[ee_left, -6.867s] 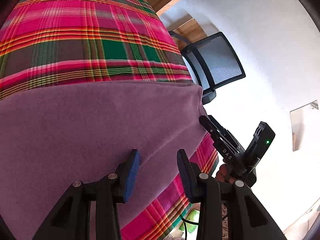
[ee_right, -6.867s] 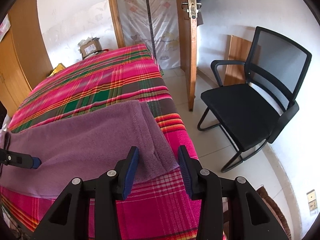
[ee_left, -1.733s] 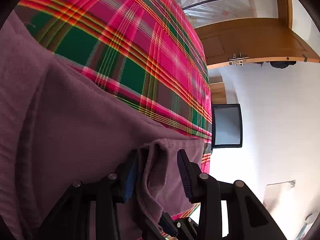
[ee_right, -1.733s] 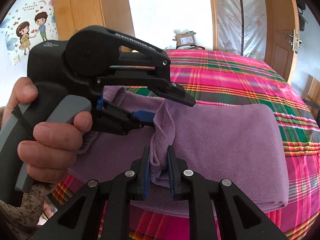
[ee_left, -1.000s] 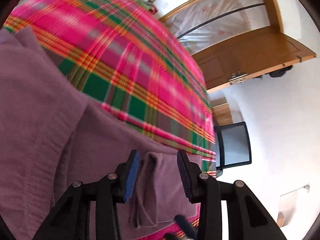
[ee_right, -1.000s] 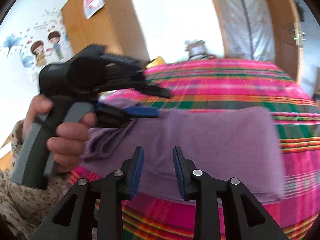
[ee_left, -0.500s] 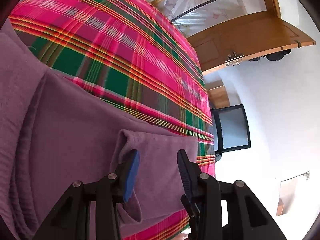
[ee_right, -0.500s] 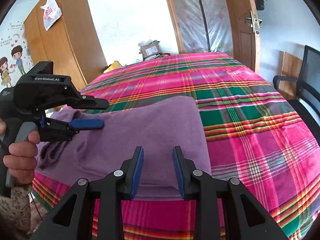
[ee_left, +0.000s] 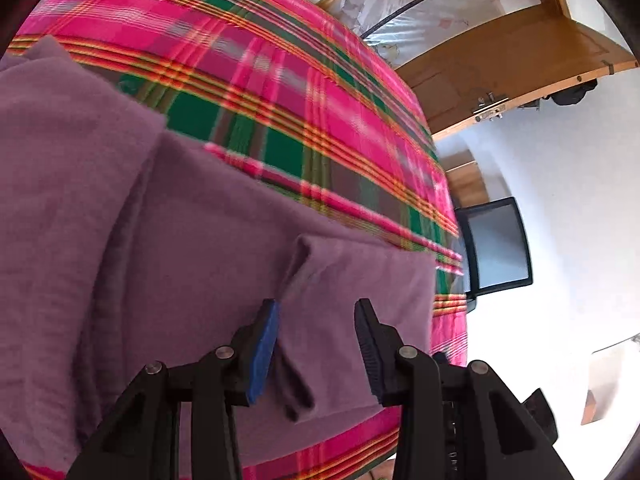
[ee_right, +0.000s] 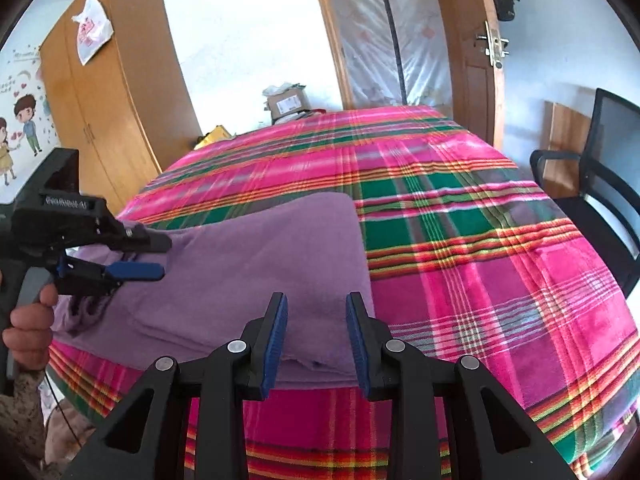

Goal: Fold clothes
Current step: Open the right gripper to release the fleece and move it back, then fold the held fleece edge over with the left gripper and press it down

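Left hand-held gripper (ee_left: 316, 344) spread wide, gripping nothing, poised just above a raised fold in the purple garment (ee_left: 168, 264). Right hand-held gripper (ee_right: 316, 338) likewise wide and empty over the garment's near edge. Garment spread across the lower left of the plaid bed (ee_right: 480, 240).

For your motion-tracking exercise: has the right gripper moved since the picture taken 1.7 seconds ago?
Yes. The right gripper was shut on a fold of the purple garment beside the left gripper; now it is open and has drawn back and rightward, toward the garment's end nearer the chair.
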{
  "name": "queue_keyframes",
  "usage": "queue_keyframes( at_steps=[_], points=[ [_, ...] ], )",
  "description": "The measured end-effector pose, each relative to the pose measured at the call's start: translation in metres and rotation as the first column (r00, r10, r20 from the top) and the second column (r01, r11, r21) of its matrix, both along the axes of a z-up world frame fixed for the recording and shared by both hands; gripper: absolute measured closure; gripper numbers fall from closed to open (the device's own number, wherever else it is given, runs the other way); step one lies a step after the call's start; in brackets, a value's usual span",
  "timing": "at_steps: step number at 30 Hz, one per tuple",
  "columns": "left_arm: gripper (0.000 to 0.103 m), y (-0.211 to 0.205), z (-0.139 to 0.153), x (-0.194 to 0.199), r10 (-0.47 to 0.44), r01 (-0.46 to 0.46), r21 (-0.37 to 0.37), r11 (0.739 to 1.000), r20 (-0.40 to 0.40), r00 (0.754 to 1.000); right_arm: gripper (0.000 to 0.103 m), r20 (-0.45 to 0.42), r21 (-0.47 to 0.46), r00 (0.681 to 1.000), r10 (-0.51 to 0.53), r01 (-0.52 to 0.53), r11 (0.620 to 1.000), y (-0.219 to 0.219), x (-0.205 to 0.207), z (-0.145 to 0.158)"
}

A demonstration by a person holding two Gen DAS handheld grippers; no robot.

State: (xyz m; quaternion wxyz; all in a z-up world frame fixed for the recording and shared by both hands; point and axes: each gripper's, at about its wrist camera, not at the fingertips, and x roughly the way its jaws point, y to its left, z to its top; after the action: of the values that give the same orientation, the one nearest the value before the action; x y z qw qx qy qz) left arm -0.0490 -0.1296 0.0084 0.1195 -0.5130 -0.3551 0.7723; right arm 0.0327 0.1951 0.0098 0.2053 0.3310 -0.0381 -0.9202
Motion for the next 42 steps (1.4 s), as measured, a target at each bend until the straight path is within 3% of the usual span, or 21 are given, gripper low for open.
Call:
queue_keyframes(
  at_steps=[8,17,22,30,32,34,42],
  points=[
    [0.063,-0.001,-0.005,0.014,-0.017,0.018,-0.032,0.999,0.023,1.000,0.072,-0.024,0.086,0.999,0.035,-0.033,0.996,-0.013,0.011,-0.008],
    [0.063,-0.005,-0.006,0.017,-0.011,0.011,-0.012,1.000,0.040,0.999,0.071,-0.040,0.063,0.999,0.015,-0.013,0.998,-0.005,0.019,-0.002],
    [0.063,0.005,-0.004,0.020,-0.040,0.042,-0.058,0.997,0.030,0.999,0.071,-0.037,0.068,0.998,0.042,-0.039,0.997,-0.013,0.024,-0.004],
    [0.063,0.010,-0.006,0.020,-0.054,0.055,-0.030,0.998,0.039,0.998,0.070,-0.034,0.069,0.999,0.038,-0.036,0.997,-0.016,0.027,-0.005],
    [0.075,0.009,-0.008,0.020,-0.049,0.051,-0.042,0.998,0.043,0.998,0.070,-0.034,0.071,0.999,0.037,-0.034,0.997,-0.016,0.028,-0.004],
    [0.093,0.009,-0.009,0.021,-0.050,0.052,-0.054,0.997,0.047,0.998,0.070,-0.034,0.074,0.999,0.035,-0.032,0.997,-0.017,0.028,-0.004],
    [0.096,-0.002,-0.007,0.028,-0.029,0.029,0.000,1.000,0.009,1.000,0.070,-0.037,0.080,0.999,0.034,-0.031,0.996,-0.021,0.030,-0.001]
  ],
)
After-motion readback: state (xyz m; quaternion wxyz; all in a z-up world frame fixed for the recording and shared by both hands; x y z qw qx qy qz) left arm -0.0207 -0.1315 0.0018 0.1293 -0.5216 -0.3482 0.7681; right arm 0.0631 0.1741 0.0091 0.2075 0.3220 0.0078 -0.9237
